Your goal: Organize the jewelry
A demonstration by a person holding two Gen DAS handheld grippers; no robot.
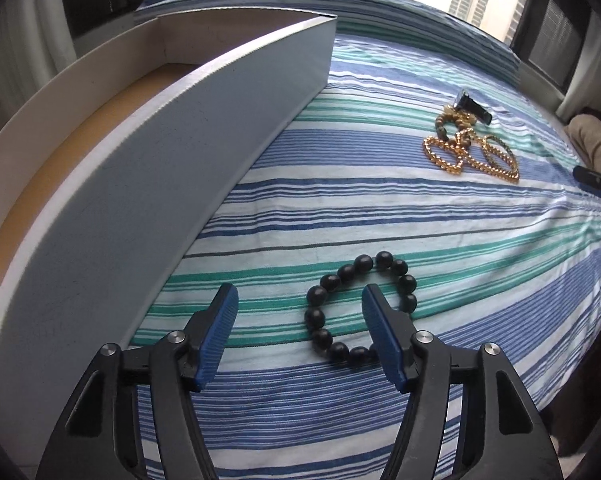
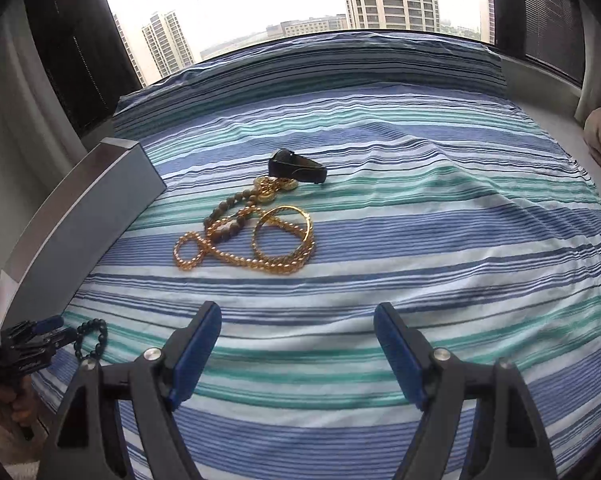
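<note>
Since the jewelry is to be sorted, all places below are reckoned from the box (image 1: 204, 152), a long white-walled tray with a brown floor, standing on the striped bedspread (image 1: 380, 216) with nothing visible inside.

Item 1: black bead bracelet (image 1: 356, 304), lying flat just beside the box's near wall. The left gripper (image 1: 298, 308) hangs over it with its tongs spread wide and nothing held; one blue pad sits inside the loop, the other outside toward the box, probably so that closing would pinch one side of the strand.

Item 2: tangled heap of gold chains (image 2: 244, 240) with a brown bead strand, farther from the box, across the spread. A black band (image 2: 298, 170) lies touching the heap's far edge.

Item 3: right gripper (image 2: 298, 328), tongs likewise wide apart and empty, well short of the heap, farther from the box than Item 1; seemingly waiting its turn.
</note>
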